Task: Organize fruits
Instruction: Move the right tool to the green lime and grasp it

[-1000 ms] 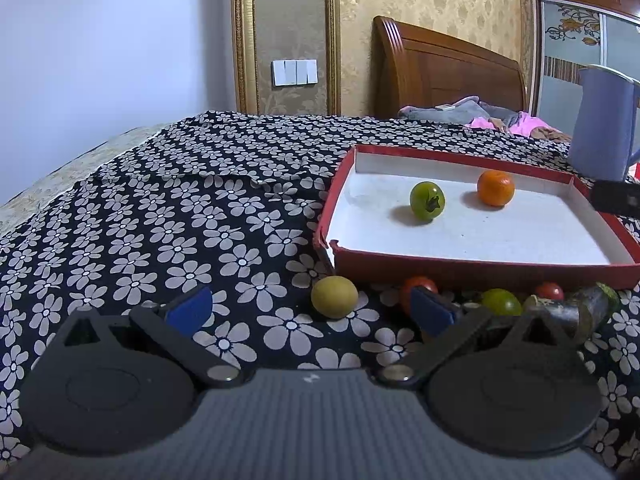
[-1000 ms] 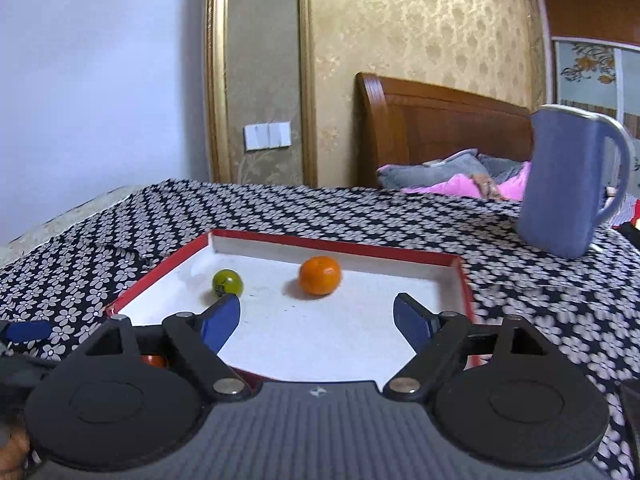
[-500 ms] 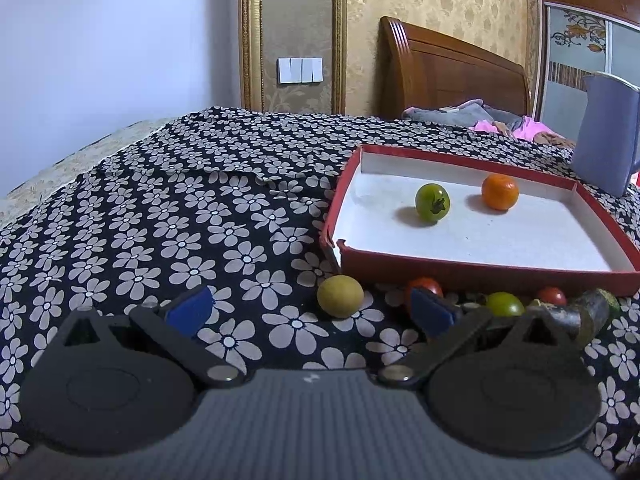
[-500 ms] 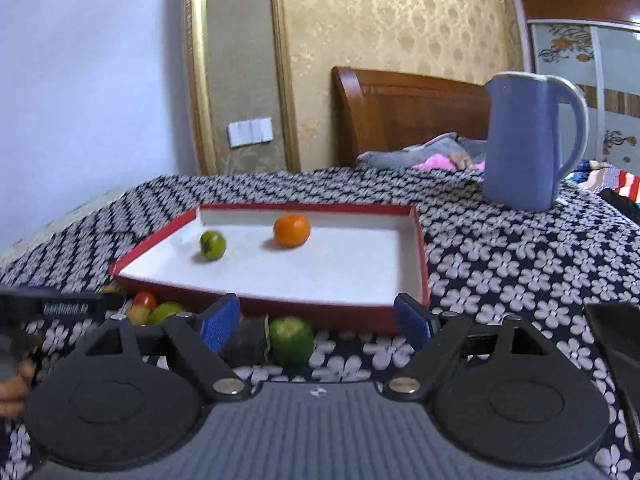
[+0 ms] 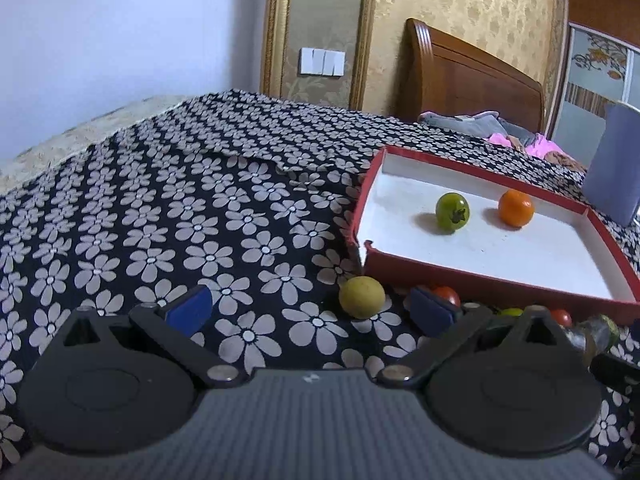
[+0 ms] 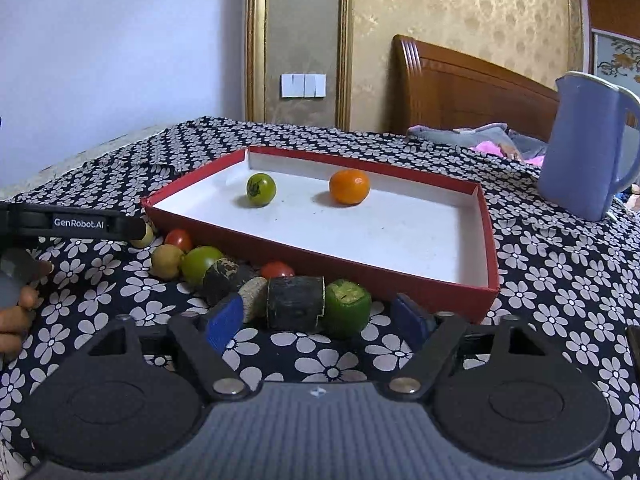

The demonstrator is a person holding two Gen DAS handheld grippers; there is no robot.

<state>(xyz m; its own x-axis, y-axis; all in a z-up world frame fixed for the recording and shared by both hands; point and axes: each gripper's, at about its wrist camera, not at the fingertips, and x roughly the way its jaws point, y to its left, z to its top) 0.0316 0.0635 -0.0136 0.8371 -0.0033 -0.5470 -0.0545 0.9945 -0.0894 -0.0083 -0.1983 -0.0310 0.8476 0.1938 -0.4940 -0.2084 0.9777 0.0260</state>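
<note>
A red tray (image 6: 320,256) with a white floor holds a green fruit (image 6: 261,189) and an orange (image 6: 349,186). Along its near wall lie loose fruits: a yellow one (image 6: 166,261), a green tomato (image 6: 200,264), red tomatoes (image 6: 277,270), a dark cylinder piece (image 6: 295,303) and a green chunk (image 6: 346,306). My right gripper (image 6: 318,322) is low over the cloth and its jaws are closing. The dark piece and green chunk sit between its tips, untouched. My left gripper (image 5: 310,312) stands open just short of a yellow fruit (image 5: 362,297) at the tray's (image 5: 480,280) corner.
A blue pitcher (image 6: 584,148) stands to the right behind the tray. A black cloth with white flowers (image 5: 200,220) covers the surface. A person's hand (image 6: 16,308) holds the left gripper at the left edge. A wooden headboard and clothes lie behind.
My right gripper has pulled back from over the tray and sunk to the row of loose pieces in front of it, and its jaws have narrowed. The left gripper has rolled a little.
</note>
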